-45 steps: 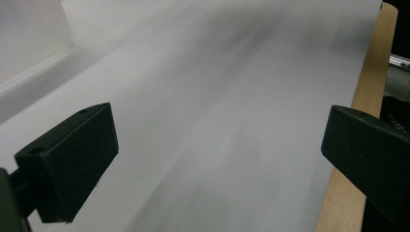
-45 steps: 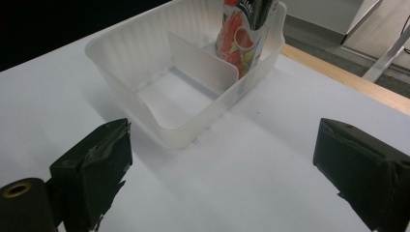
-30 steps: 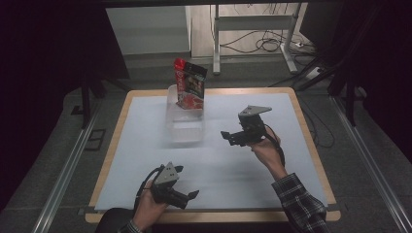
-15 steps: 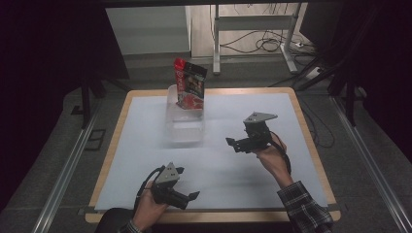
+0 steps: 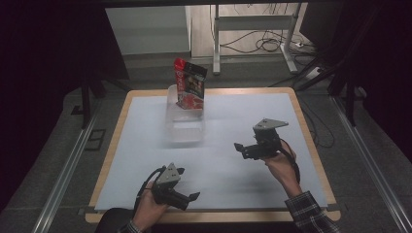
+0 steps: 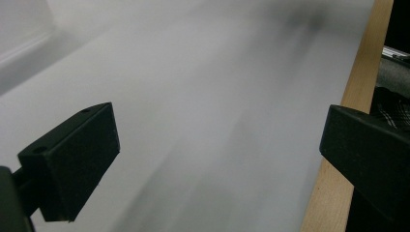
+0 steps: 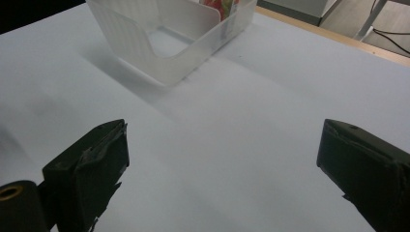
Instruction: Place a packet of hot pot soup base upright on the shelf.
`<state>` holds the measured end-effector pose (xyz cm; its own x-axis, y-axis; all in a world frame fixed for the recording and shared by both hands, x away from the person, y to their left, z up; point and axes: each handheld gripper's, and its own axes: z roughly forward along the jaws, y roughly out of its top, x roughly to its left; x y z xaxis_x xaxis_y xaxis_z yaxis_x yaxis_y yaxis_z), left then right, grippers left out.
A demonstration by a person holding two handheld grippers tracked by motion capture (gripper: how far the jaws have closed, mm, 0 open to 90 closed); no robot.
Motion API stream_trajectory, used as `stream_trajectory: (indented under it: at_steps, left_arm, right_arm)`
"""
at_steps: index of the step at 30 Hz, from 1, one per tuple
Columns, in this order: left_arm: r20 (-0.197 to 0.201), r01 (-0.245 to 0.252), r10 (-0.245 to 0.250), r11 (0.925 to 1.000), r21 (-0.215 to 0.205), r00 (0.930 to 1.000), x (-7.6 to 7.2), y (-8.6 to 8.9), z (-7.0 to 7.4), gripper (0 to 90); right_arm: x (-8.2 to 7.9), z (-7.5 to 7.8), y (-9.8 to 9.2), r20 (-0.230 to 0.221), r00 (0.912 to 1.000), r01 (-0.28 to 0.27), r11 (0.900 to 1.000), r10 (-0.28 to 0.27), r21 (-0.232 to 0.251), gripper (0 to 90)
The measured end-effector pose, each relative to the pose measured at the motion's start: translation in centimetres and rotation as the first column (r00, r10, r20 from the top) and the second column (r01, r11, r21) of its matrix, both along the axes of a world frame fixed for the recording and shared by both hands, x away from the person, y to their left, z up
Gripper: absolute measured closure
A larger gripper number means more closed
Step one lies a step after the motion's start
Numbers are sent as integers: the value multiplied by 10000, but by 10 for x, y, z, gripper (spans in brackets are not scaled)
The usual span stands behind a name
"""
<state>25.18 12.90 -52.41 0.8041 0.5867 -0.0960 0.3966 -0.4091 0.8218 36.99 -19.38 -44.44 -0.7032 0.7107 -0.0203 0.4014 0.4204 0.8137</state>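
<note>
From the high view, I have the snack pouch standing upright in the far end of the clear bin, which sits toward the far left of the table; leaning on the bin's back wall is what keeps it up. My right gripper hangs above the sheet to the bin's right, well apart from it, jaws spread and empty. My left gripper rests low at the near edge, out of the way, I judge.

In the left gripper view, my jaws stand wide apart over bare white sheet, with the wooden table rim alongside.

In the right gripper view, my jaws gape, aimed at the bin, its notched near wall facing me and the pouch at its back.
</note>
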Motion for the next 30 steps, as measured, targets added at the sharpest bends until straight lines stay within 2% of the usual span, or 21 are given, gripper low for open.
stream_trajectory:
  at_steps: [21,27,30]
  left_arm:
    - [170,-6,-2,9990,450,9999,-1,-1,1,9]
    - [217,-98,90,9994,340,9997,-2,0,2,14]
    - [162,-50,43,9990,436,9999,-1,0,1,14]
  right_arm:
    - [-36,9,-40,399,9951,907,9959,-907,3,45]
    - [-45,5,-51,374,9934,1086,9941,-1084,-46,45]
    - [-50,3,-56,384,9920,1209,9925,-1201,-189,45]
